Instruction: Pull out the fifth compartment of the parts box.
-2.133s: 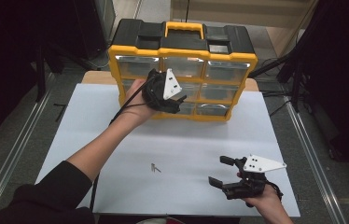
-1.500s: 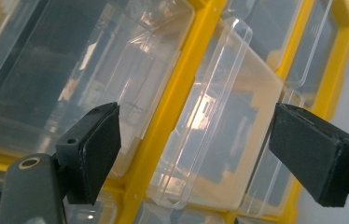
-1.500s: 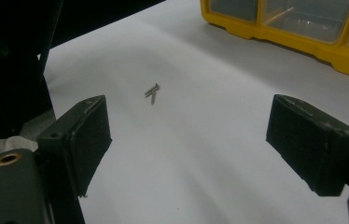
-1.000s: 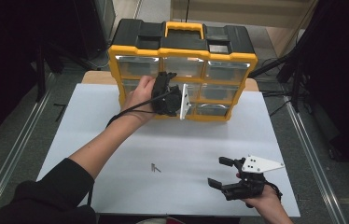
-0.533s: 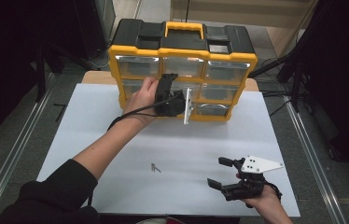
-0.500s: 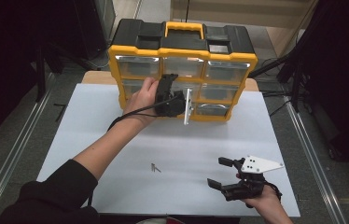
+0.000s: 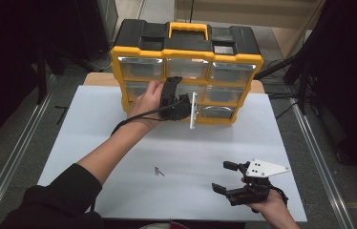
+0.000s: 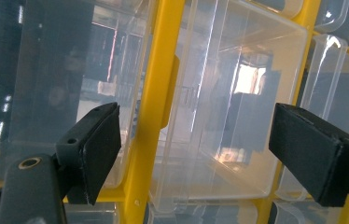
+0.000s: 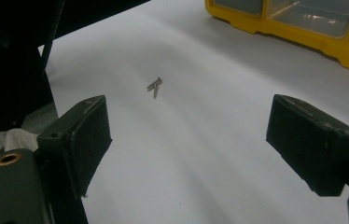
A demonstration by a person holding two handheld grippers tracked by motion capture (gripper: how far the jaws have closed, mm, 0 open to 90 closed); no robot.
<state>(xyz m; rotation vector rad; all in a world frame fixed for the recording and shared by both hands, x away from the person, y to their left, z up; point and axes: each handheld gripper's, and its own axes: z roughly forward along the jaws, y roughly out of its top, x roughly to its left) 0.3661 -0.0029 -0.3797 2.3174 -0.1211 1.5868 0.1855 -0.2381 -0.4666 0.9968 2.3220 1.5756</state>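
Left gripper: held up against the front of the yellow organizer, at its middle row; jaws spread wide
Clear drawer: in the left gripper view it sits between the two black jaws, slightly proud of the frame; neither pad touches it
Yellow divider: the upright frame bar just inside the left-hand jaw, between that drawer and its neighbour
Organizer position: stands upright at the far edge of the white table, black handle on top, three columns of clear drawers facing the person
Right gripper: low over the near right part of the table, in the person's right hand; jaws parted, nothing between them
Small screws: a little cluster lying on the bare white surface, left of the right gripper and well apart from it; in the right gripper view they lie ahead, beyond the jaw tips, nearer the left-hand jaw
Open room: wide bare table between organizer and screws; right gripper sits near the front edge
Left forearm: crosses the table diagonally from the near left corner to the organizer
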